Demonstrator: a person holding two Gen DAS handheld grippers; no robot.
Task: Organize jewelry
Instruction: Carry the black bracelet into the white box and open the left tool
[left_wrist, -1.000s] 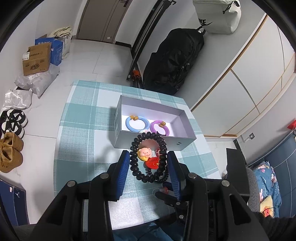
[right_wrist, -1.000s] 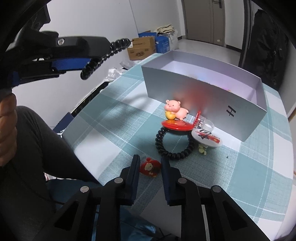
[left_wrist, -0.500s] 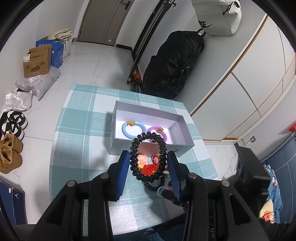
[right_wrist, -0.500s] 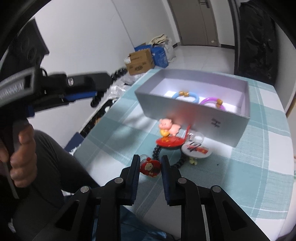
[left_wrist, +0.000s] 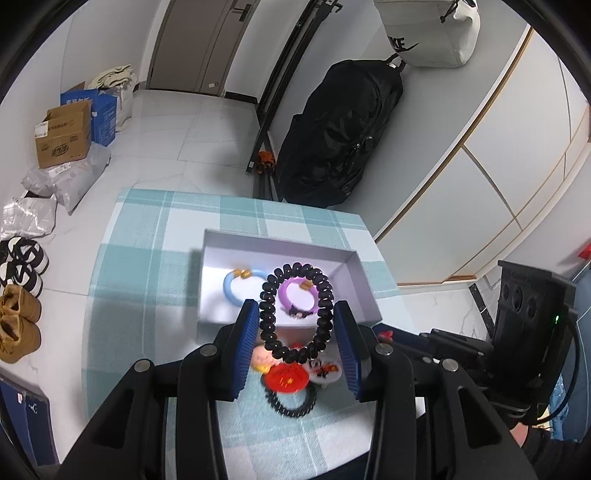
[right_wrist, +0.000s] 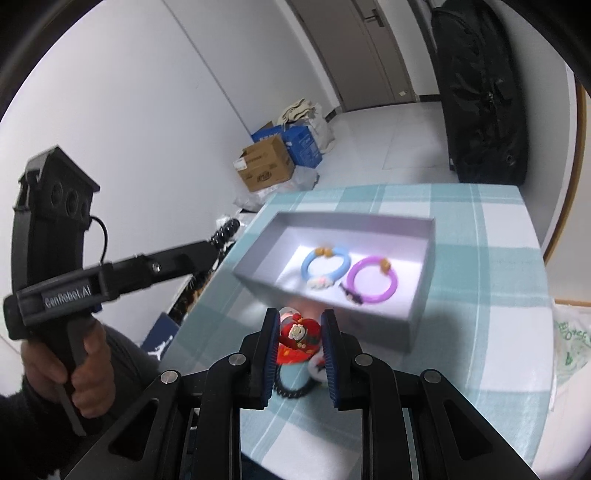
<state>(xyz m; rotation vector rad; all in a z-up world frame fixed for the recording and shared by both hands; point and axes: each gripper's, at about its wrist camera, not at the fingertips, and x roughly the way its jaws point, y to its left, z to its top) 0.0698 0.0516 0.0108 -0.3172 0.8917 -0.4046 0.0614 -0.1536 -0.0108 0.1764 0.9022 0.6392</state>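
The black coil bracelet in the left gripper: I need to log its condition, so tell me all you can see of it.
The black coil bracelet is a closed ring of glossy, plastic-looking spiral coils, slightly oval and apparently intact. It is held in the air, clamped at both sides by the left gripper, above the near wall of the grey box.

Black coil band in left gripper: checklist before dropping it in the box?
1. Left gripper shut on black coil band: ok.
2. Band over the box: cannot tell; it overlaps the interior in the left wrist view, height unclear.
3. Free floor space in box: ok, beside the blue ring and purple ring.
4. Right gripper shut on red charm, short of the box: ok.
5. Pig charm and other pieces on the cloth, outside the box: not ok, still to sort.
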